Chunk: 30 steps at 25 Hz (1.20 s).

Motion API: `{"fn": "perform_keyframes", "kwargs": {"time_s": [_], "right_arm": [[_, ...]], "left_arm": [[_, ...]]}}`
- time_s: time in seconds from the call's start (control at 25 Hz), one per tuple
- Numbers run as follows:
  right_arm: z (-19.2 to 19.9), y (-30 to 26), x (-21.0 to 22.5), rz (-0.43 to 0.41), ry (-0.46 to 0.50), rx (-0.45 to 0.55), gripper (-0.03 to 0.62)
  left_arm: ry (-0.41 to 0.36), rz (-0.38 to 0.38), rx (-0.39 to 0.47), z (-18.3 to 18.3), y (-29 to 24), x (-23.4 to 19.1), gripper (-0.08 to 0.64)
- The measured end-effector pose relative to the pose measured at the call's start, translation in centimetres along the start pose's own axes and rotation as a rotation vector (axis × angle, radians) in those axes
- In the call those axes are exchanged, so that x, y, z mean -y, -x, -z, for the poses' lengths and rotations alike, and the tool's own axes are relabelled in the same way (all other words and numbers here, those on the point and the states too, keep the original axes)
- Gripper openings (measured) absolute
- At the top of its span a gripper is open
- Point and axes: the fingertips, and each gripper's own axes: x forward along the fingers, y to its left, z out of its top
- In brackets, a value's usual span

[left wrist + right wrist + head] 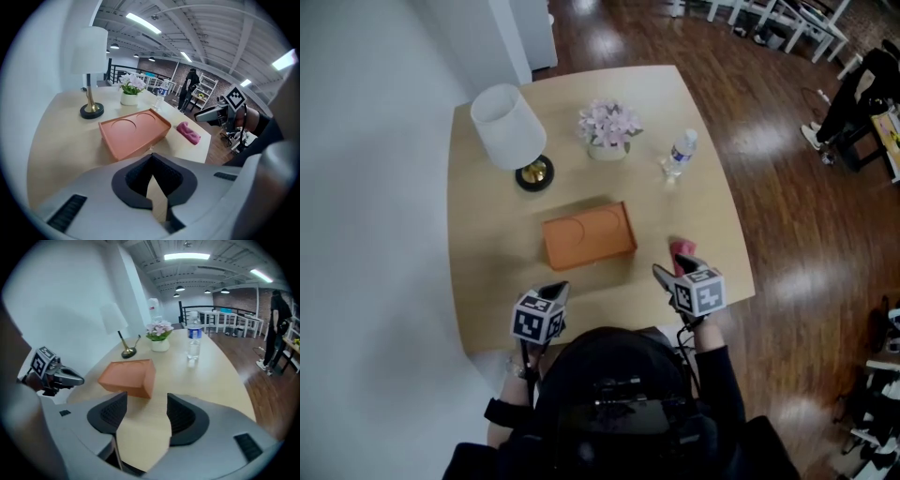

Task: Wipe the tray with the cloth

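our right gripper (146, 399) gapes empty, left gripper (151, 161) closed on nothing; the pink cloth (682, 249) looks soft, light: pinch its bunched middle.

L gripper (555, 291), R gripper (673, 270): grey, b&w cubes (536, 322) (black pads (108, 414)); sleeves (727, 375) prob. black.

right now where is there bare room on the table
Bare table between the tray and the near edge, and left of the tray. Crowded along the far side: lamp, flowers, bottle. The cloth lies right of the tray.
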Motion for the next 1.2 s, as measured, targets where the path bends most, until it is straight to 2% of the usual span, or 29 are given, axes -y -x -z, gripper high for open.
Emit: {"fn": "perform_keyframes", "kwargs": {"time_s": [0.04, 0.16, 0.32, 0.6, 0.88, 1.2], "right_arm": [[0.1, -0.4, -2.0, -0.034, 0.01, -0.003, 0.256], [0.7, -1.6, -6.8, -0.104, 0.051, -0.026, 0.125], [1.9, -2.5, -10.2, -0.152, 0.146, -0.077, 0.008], [2.4, -3.2, -11.6, -0.17, 0.198, -0.106, 0.007], [1.8, -3.1, -11.6, -0.174, 0.244, -0.086, 0.002], [2.4, -3.5, -10.8, -0.183, 0.232, -0.1, 0.002]], "left_arm": [[-0.004, 0.011, 0.0, 0.2, 0.1, 0.2, 0.003], [-0.017, 0.037, -0.001, 0.6, 0.3, 0.8, 0.003], [-0.044, 0.059, 0.004, 0.9, 0.5, 1.2, 0.003], [-0.053, 0.063, -0.009, 1.7, 0.6, 1.1, 0.003], [-0.051, 0.056, -0.013, 1.8, 0.6, 0.9, 0.003], [-0.041, 0.042, -0.021, 2.0, 0.3, 0.7, 0.003]]}}
